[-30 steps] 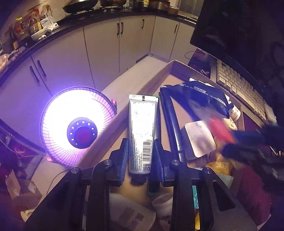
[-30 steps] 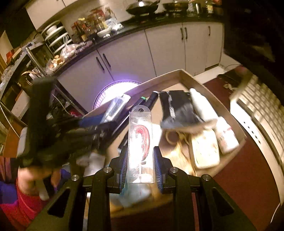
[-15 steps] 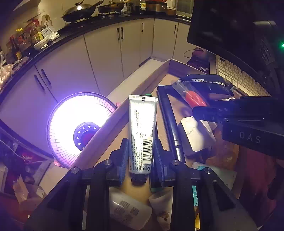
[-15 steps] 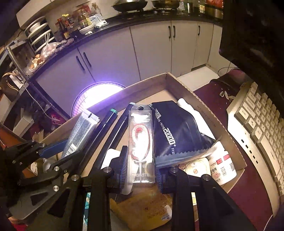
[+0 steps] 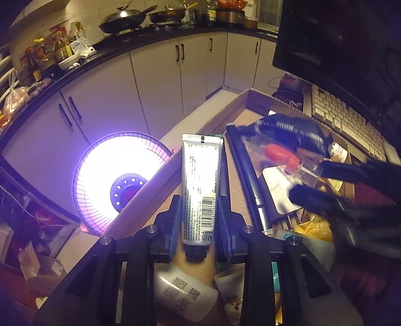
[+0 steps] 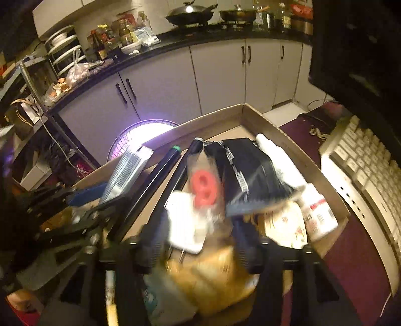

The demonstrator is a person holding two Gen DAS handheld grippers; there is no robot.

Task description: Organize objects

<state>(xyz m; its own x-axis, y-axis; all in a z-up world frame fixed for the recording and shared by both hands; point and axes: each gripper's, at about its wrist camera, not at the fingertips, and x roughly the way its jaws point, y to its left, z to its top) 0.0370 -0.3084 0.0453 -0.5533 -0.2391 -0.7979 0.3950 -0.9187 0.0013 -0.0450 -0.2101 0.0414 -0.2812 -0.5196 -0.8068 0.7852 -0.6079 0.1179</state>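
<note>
I see a dim kitchen: pale cabinets [image 5: 160, 82] under a dark counter [image 6: 175, 37], pans [image 5: 122, 18] on the stove, a glowing round heater [image 5: 117, 180] on the floor.

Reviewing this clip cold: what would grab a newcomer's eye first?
The glowing round heater on the floor left of the cardboard box dominates. Next, the silver tube clamped upright in the left gripper over the box. To its right, the right gripper, its jaws opening, lets a clear pack with a red item drop among the box's clutter.
</note>
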